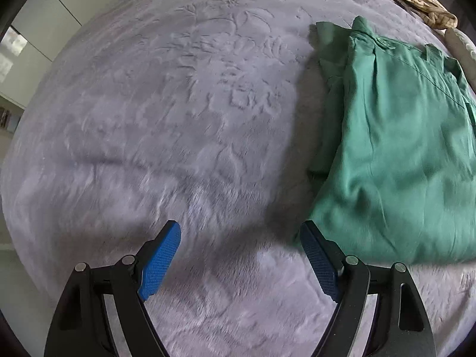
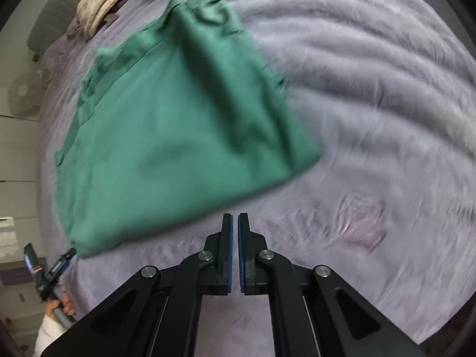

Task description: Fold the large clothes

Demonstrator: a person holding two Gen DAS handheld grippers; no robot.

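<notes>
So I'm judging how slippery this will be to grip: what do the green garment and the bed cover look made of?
The green garment looks like a thin woven fabric with a faint sheen, judging by its soft drape and fine creases; the exact fibre can't be told. The lilac bed cover looks like a plush fleece or velvet, matte, with a pressed floral pattern and brushed nap marks.

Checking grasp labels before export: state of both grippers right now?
Left gripper: open, nothing between the pads, beside the green garment.
Right gripper: shut, empty, just off the garment's near edge.
</notes>
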